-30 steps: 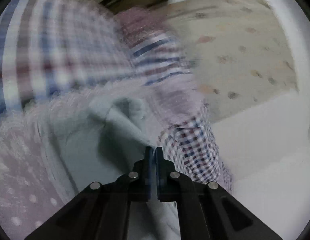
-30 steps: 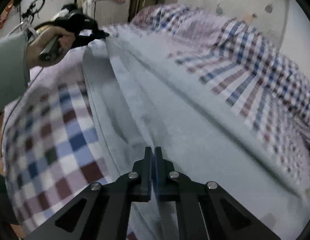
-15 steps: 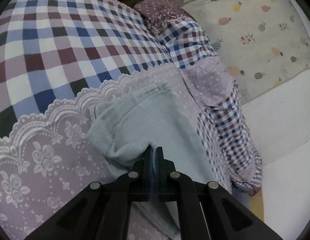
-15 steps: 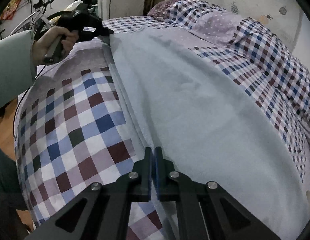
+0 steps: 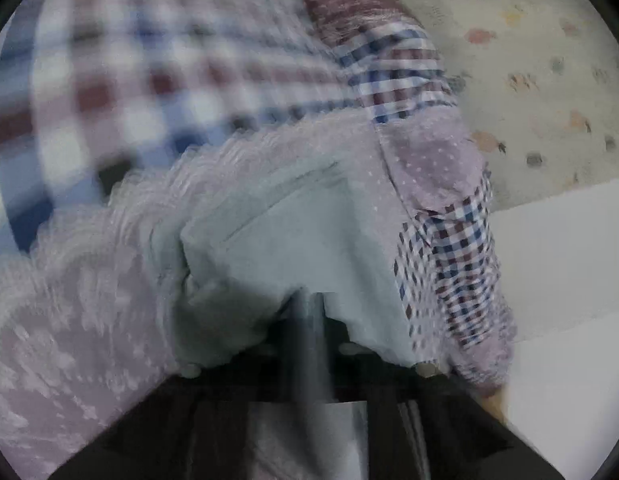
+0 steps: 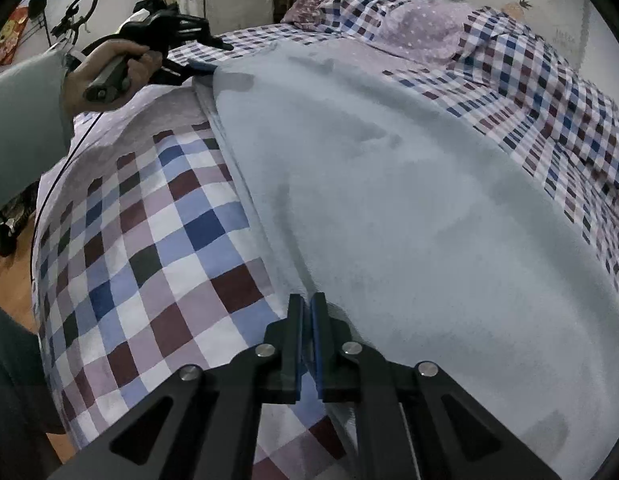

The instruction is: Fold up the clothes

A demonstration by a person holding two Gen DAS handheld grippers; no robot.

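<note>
A large pale grey-blue garment (image 6: 389,200) lies spread flat across the checked bed cover. My right gripper (image 6: 307,300) is shut on its near left edge. At the far end, my left gripper (image 6: 207,68), held by a hand, pinches the garment's far corner. In the blurred left wrist view the left gripper (image 5: 307,300) is shut on a bunched fold of the same pale garment (image 5: 293,240), which rests on lilac lace-trimmed fabric.
The bed has a blue, maroon and white checked cover (image 6: 141,240). A crumpled checked and dotted lilac quilt (image 6: 489,48) lies along the far right side. A bicycle (image 6: 81,8) and boxes stand beyond the bed. A fruit-patterned wall (image 5: 529,80) rises behind.
The garment has been pulled out and laid flat on the bed, ridges smoothed away. The left gripper is moving again, its view blurred, with the cloth still in it.
</note>
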